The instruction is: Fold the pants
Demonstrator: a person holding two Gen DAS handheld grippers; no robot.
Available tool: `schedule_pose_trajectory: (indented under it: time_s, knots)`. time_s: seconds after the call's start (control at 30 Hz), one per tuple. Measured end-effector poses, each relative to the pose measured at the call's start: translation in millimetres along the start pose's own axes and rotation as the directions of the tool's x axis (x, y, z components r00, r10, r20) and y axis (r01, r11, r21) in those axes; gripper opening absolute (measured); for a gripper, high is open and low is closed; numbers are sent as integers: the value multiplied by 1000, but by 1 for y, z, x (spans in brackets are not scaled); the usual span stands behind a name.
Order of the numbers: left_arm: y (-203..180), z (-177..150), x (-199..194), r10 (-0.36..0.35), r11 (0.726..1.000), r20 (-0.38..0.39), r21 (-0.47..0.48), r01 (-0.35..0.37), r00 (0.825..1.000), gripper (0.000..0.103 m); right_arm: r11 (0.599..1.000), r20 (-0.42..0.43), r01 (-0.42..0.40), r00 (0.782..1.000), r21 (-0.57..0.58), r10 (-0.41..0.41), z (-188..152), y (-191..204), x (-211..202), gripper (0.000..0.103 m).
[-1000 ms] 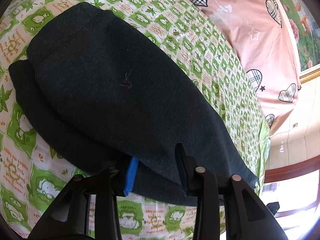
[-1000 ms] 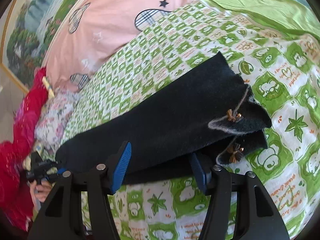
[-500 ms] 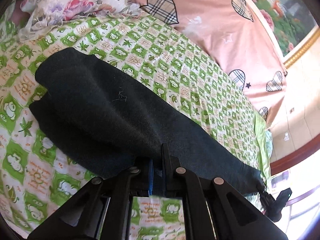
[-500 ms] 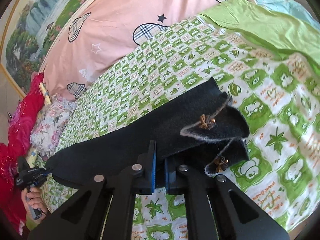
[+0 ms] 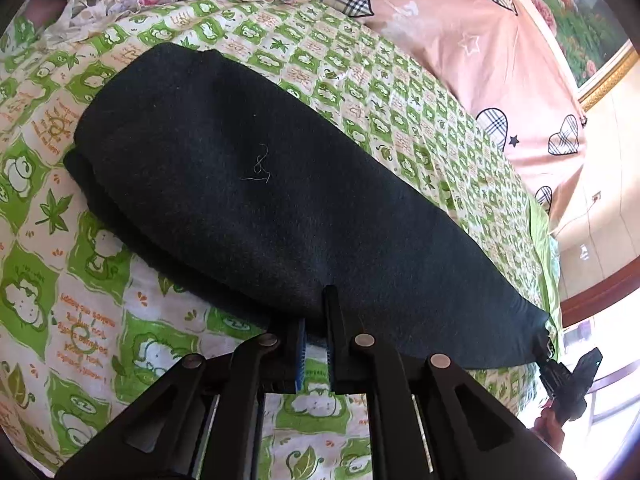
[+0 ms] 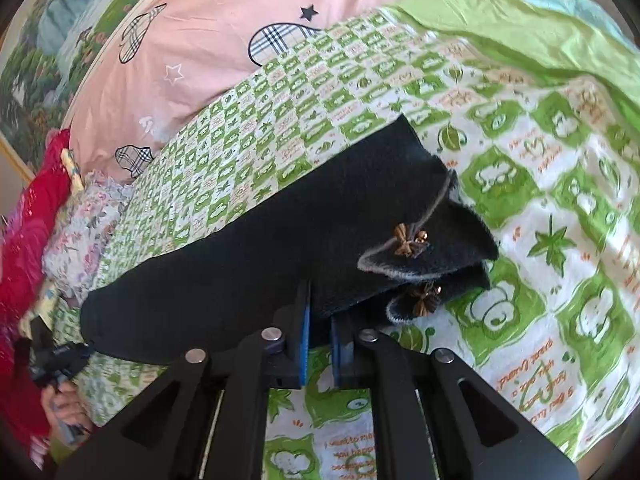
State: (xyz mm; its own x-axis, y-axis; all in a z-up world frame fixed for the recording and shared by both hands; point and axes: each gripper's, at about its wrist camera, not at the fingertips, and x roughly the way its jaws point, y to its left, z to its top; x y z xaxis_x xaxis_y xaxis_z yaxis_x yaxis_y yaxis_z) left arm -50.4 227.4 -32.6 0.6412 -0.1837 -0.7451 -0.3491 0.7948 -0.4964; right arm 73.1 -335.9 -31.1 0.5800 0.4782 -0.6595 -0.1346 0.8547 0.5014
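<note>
A bed with a green-and-white cartoon-print sheet (image 5: 100, 264) fills both views. A pink quilt with plaid hearts (image 5: 460, 40) lies across the upper right of the left view, and a gilt-framed landscape painting (image 6: 36, 60) fills the upper left of the right view. The dark, thick knitted pants (image 5: 256, 184) lie folded lengthwise across the sheet. The left tongs (image 5: 314, 340) pinch their near edge; the right tongs (image 6: 320, 328) clamp them near the bow-trimmed cuffs (image 6: 408, 240). The fabric hides the tips of both tongs.
</note>
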Motion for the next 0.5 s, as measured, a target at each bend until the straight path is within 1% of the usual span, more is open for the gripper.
schedule_pose_trajectory:
  time_s: [0.07,0.1,0.13,0.17,0.23,0.33,0.4,0.43,0.47,0.5]
  knots:
    - [1,-1,-6,2,1000,-1,3,-2,1000,13,1000,-11,-15,1000,-15,15,-2,5,-6,28]
    - [2,-2,-9,4,1000,1,5,-4,1000,14,999,-16,-27,1000,-27,27,-4,8,-9,45]
    - [3,-2,-13,10,1000,4,9,-10,1000,14,998,-15,-47,999,-43,46,-8,13,-14,59]
    - [4,-2,-16,17,1000,10,8,-17,1000,15,997,-13,-57,998,-59,56,-11,19,-18,61]
    - [10,0,-25,34,999,25,-12,-34,999,19,991,-27,-82,996,-102,80,-18,33,-21,62]
    - [23,6,-34,53,997,41,-67,-50,998,28,978,-64,-135,990,-160,127,-25,60,-14,62]
    - [33,10,-41,65,992,54,-113,-59,996,36,964,-90,-180,982,-196,165,-26,82,-3,62]
    - [38,13,-44,82,988,59,-139,-74,995,40,957,-99,-199,978,-213,182,-26,93,1,62]
    - [44,15,-48,100,982,61,-168,-88,993,49,946,-111,-223,973,-234,202,-25,106,8,62]
    - [48,17,-50,103,978,65,-188,-90,992,55,936,-121,-243,968,-255,219,-25,119,14,62]
